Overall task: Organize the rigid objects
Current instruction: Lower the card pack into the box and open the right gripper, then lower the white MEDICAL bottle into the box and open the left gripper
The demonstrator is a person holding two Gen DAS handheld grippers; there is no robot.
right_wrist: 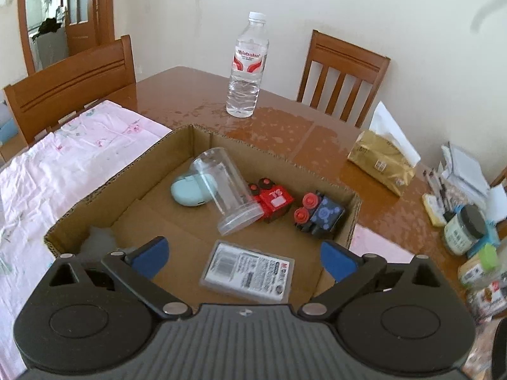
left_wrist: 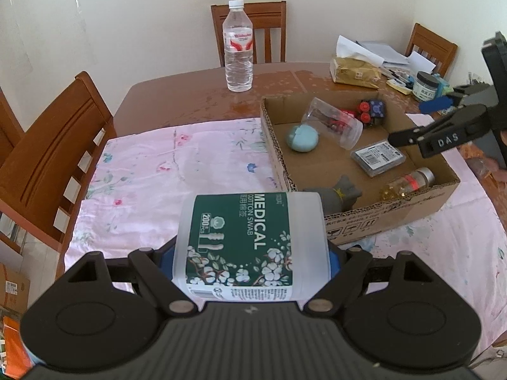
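Note:
My left gripper [left_wrist: 250,261] is shut on a white cotton swab tub with a green label [left_wrist: 250,240], held above the pink cloth, just left of the cardboard box [left_wrist: 279,155]. The box holds a mint case [left_wrist: 302,138], a clear jar [left_wrist: 334,123], toy blocks [left_wrist: 370,112], a flat grey case [left_wrist: 378,157], a small amber bottle [left_wrist: 408,183] and a grey toy [left_wrist: 340,193]. My right gripper [right_wrist: 242,258] is open and empty above the box's near part, over the flat grey case [right_wrist: 250,270]. It also shows in the left wrist view [left_wrist: 412,123].
A water bottle [left_wrist: 238,47] stands on the wooden table behind the box. A tissue pack [left_wrist: 355,69], papers and a jar [left_wrist: 426,86] crowd the far right. Wooden chairs [left_wrist: 50,161] surround the table. The pink floral cloth [left_wrist: 177,164] covers the near part.

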